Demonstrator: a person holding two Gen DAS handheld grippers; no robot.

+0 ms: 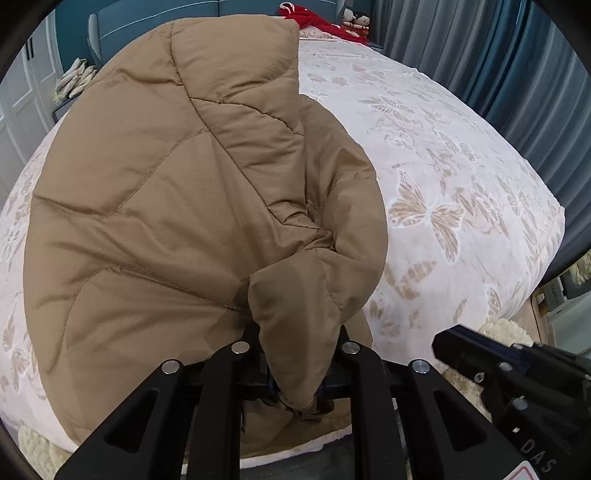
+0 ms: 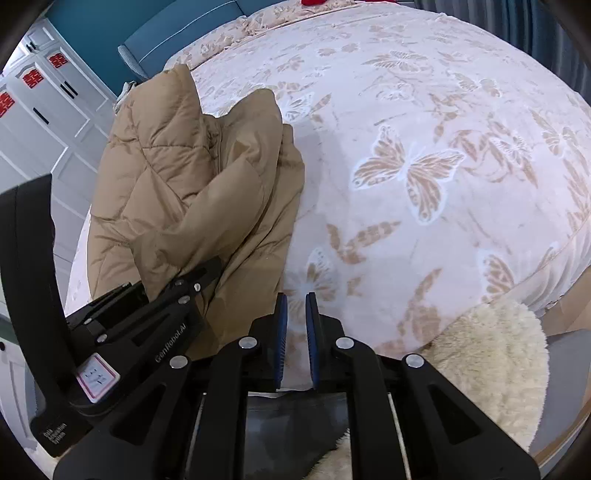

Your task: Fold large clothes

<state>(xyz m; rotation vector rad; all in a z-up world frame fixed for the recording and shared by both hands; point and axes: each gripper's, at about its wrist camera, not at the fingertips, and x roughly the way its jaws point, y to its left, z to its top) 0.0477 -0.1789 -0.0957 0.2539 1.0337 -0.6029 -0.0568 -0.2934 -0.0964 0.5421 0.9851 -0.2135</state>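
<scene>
Gripping: the left gripper [image 1: 297,373] was seen clamped on a bunched fold of the tan padded coat [image 1: 177,192], fabric filling the space between its fingers and hiding the pads.
Right gripper [image 2: 295,339]: its blue-lined fingers [image 2: 282,332] were held a narrow gap apart, with nothing between them, over the near edge of the bed.
Coat position: the coat was laid on the left part of the bedspread [image 1: 443,155], doubled over on itself, one quilted panel lifted toward the left gripper; in the right wrist view it was seen as a heaped pile [image 2: 192,192] left of the right gripper.
Grippers' relation: the right gripper [image 1: 491,365] was seen at the lower right of the left wrist view, apart from the coat; the left gripper [image 2: 199,277] was seen at the coat's near edge.
Bedspread: a pale cover printed with tan butterflies was spread over the bed.
Surroundings: a cream fleecy rug [image 2: 491,365] was lying by the bed's near corner; blue curtains [image 1: 480,48], white cupboards [image 2: 48,110], and red cloth [image 1: 314,16] at the bed's far end were also seen.
</scene>
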